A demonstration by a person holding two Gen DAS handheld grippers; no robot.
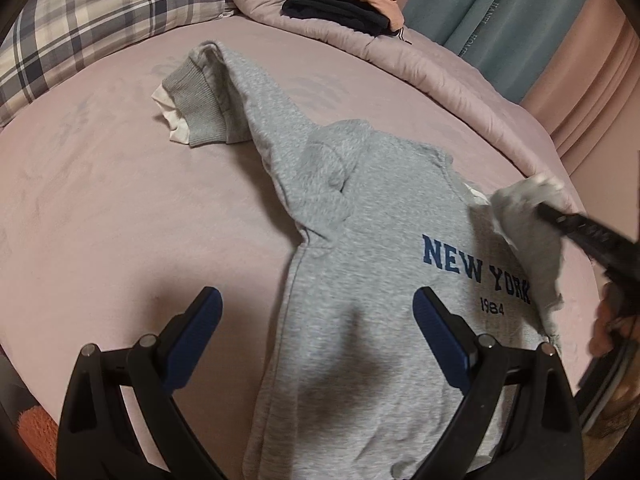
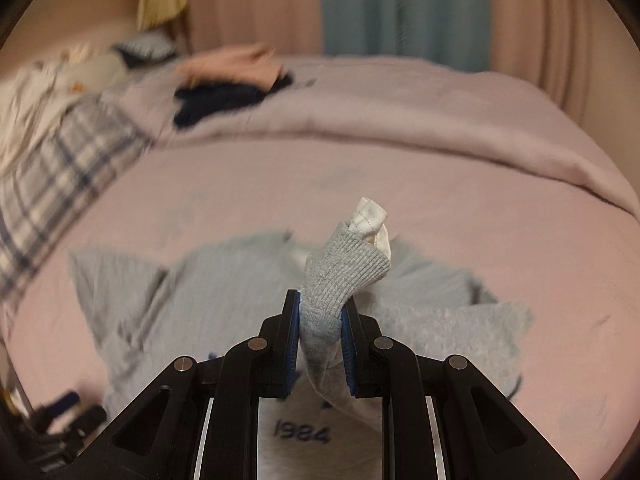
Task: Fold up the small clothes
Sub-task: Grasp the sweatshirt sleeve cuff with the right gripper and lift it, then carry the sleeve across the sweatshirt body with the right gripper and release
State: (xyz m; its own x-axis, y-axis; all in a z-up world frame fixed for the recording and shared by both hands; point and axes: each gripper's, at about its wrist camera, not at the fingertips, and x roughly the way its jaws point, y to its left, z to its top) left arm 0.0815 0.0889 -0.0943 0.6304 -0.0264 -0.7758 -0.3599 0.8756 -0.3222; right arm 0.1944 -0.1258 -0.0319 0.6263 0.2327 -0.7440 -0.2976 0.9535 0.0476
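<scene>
Grey sweatshirt point(image 1: 360, 280) lies front up on the pink bed point(image 1: 120, 220), "NEW YORK 1984" print showing, body running from the near edge toward the middle. Right tongs point(image 2: 320, 316) clamped tight on the ribbed cuff point(image 2: 344, 272) of the right sleeve, white inner layer poking out past the pads; sleeve lifted off the bed and crossing over the chest print. Left tongs point(image 1: 318, 312) wide open, holding nothing, hovering above the left side seam near the hem. Left sleeve point(image 1: 240, 92) still stretched out to the far left, cuff bent back on itself.

Step in hand, as I judge it: fold the right sleeve in across the chest. To do it well, carry the cuff low and flat, lay it inside the body outline, keep the crease along the shoulder line, release only once the fabric rests. Left tongs could pin the body so it doesn't drag. Left sleeve needs the same after. Dark and peach clothes pile point(image 1: 344, 4) sits far right on the quilt.
</scene>
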